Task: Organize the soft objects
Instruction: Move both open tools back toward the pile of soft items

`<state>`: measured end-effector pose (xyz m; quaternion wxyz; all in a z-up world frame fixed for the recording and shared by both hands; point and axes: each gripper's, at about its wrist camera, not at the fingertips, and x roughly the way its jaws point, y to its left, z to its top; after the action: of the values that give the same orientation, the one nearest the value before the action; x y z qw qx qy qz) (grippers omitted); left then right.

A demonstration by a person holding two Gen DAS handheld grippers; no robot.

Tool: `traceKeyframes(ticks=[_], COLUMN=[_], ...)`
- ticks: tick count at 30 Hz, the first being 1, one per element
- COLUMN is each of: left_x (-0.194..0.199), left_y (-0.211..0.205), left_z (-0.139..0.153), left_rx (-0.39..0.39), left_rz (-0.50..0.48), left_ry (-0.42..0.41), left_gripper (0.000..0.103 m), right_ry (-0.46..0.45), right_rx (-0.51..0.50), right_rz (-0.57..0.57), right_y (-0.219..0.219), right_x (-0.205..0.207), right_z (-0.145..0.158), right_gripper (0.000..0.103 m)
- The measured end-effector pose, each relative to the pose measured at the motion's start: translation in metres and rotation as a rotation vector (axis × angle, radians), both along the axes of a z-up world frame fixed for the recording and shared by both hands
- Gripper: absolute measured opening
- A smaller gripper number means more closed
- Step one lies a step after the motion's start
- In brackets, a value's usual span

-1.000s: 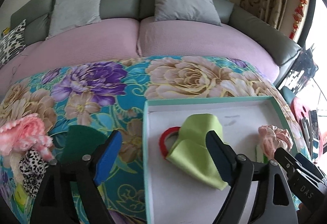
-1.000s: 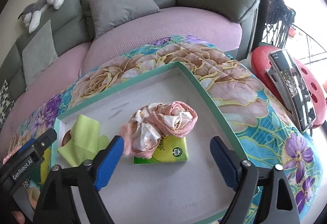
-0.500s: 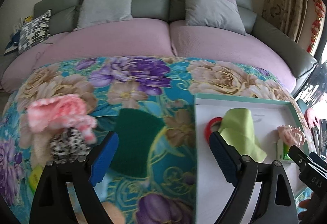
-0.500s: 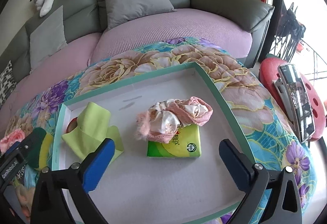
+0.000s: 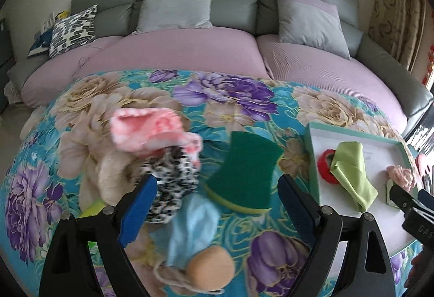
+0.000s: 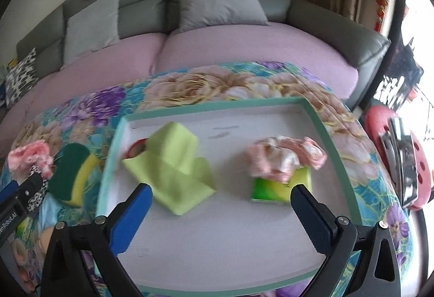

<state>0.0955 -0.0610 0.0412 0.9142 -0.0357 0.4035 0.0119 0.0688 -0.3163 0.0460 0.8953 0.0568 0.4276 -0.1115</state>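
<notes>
My left gripper (image 5: 217,204) is open and empty above a pile of soft things on the floral cloth: a green and yellow sponge (image 5: 245,172), a light blue cloth (image 5: 194,229), a leopard-print scrunchie (image 5: 169,188), a fluffy pink piece (image 5: 146,130) and a tan round puff (image 5: 210,268). My right gripper (image 6: 221,211) is open and empty over the white tray (image 6: 217,242) with a teal rim. In the tray lie a lime cloth (image 6: 173,164), a red ring (image 6: 135,152), and a pink scrunchie (image 6: 284,157) on a green tissue pack (image 6: 276,185).
The table wears a floral cloth (image 5: 238,90). Behind it runs a grey sofa with pink seat covers (image 5: 190,50) and cushions. A red stool (image 6: 385,150) with a phone on it stands at the right. The left gripper also shows in the right wrist view (image 6: 19,204).
My left gripper has swung left from the tray to over the pile on the cloth. My right gripper has drifted left and back above the tray. Nothing was picked up.
</notes>
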Motion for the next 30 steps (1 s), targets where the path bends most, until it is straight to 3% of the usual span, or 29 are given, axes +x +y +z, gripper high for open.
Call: traceKeyframes(ticks=[15, 22, 27, 30], left_x=[-0.026, -0.038, -0.036, -0.034], left_y=[0.111, 0.168, 0.181, 0.183], left_z=[0.016, 0.008, -0.007, -0.016], left_rx=[-0.052, -0.103, -0.128, -0.209], left_rz=[0.223, 0.336, 0.325, 0.281], left_ry=[-0.058, -0.032, 0.038, 0.073], left_gripper=[0.091, 0.091, 0.091, 0.091], right_ry=[-0.046, -0.041, -0.014, 0.017], right_rx=[0.056, 0.082, 0.116, 0.114], right_rz=[0.228, 0.322, 0.417, 0.457], right_y=[0.097, 0.132, 0.162, 0.178], right_x=[0.009, 0.009, 0.008, 0.007], right_z=[0.009, 0.005, -0.003, -0.011], right_gripper=[0.103, 0.103, 0.103, 0.103])
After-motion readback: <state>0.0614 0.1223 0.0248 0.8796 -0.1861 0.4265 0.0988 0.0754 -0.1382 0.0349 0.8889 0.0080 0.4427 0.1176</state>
